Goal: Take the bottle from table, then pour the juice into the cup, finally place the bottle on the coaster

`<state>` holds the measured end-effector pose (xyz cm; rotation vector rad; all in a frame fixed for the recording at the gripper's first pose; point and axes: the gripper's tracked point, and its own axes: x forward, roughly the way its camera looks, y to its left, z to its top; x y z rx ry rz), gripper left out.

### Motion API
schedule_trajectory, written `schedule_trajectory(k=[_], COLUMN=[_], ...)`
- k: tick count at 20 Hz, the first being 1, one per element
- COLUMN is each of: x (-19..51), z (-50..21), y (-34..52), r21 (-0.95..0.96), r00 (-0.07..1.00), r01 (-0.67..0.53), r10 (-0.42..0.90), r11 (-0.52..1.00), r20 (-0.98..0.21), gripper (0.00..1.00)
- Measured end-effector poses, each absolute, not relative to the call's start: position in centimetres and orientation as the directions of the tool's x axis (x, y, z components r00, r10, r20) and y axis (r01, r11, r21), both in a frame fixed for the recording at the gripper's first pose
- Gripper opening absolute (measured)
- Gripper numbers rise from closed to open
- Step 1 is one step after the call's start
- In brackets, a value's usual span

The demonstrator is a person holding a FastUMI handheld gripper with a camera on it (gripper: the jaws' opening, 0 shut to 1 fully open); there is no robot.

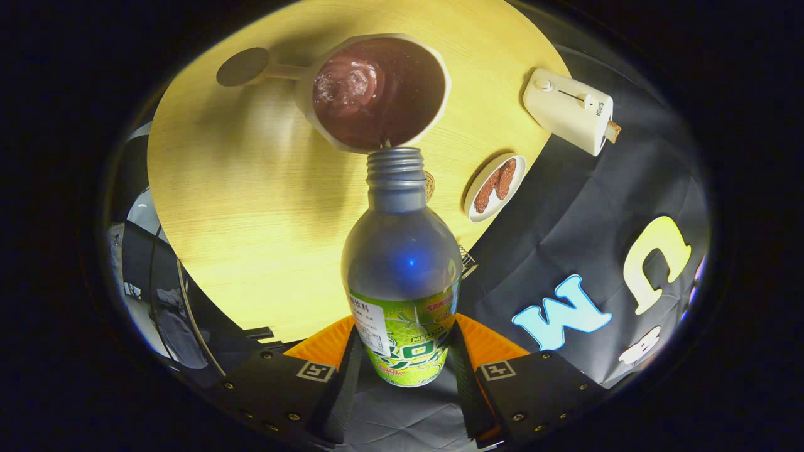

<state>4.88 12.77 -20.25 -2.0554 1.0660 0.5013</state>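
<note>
The jaws hold the bottle (402, 263) by its labelled body, its open neck tipped over the cup (377, 91) of dark foaming juice on the desk (239, 207).

My gripper (402, 370) sits at the bottom centre, both fingers pressed on the bottle (402, 263), whose mouth reaches up to the cup (377, 91) at upper centre. The cup stands on the table (251, 207). A plate (494, 187) lies right of the bottle's neck; a toaster (568, 110) sits upper right.
</note>
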Motion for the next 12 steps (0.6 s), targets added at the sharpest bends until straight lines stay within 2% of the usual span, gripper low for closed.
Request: schedule_trajectory(k=[12], x=[4.34], z=[-19.26], y=[12.92], r21=[-0.462], r00=[0.586], r01=[-0.810], r10=[-0.537], r11=[-0.362], r20=[-0.606], gripper=[0.69])
